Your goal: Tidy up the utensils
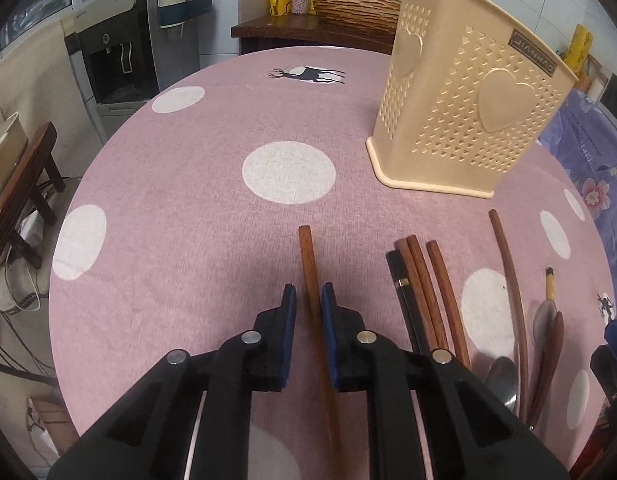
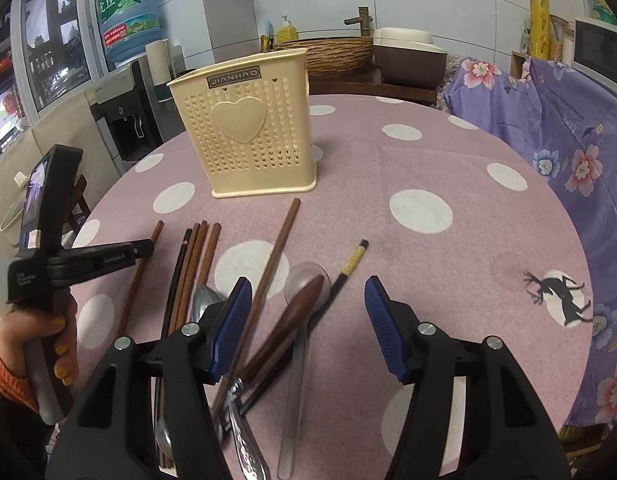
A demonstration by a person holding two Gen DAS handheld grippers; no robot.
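Observation:
A brown chopstick point(image 1: 308, 264) lies on the pink dotted tablecloth point(image 1: 188, 200), and my left gripper point(image 1: 308, 292) is shut on it, both blue pads against its sides. The right wrist view shows that gripper point(image 2: 144, 248) from the side on the leftmost chopstick point(image 2: 138, 280). A cream perforated utensil holder point(image 1: 468, 112) point(image 2: 248, 136) stands upright farther back. My right gripper point(image 2: 307, 280) hangs open over a heap: a bundle of chopsticks point(image 2: 196, 264), one long chopstick point(image 2: 276, 256), a wooden spoon point(image 2: 304, 300), a clear spoon point(image 2: 308, 276), a metal spoon point(image 2: 206, 304) and a black yellow-banded chopstick point(image 2: 350, 264).
A water dispenser point(image 1: 112, 60) and a wooden stool point(image 1: 20, 200) stand off the table's left edge. A wooden counter with a woven basket point(image 1: 348, 8) is behind the table. Purple floral cloth point(image 2: 568, 160) drapes along the right side.

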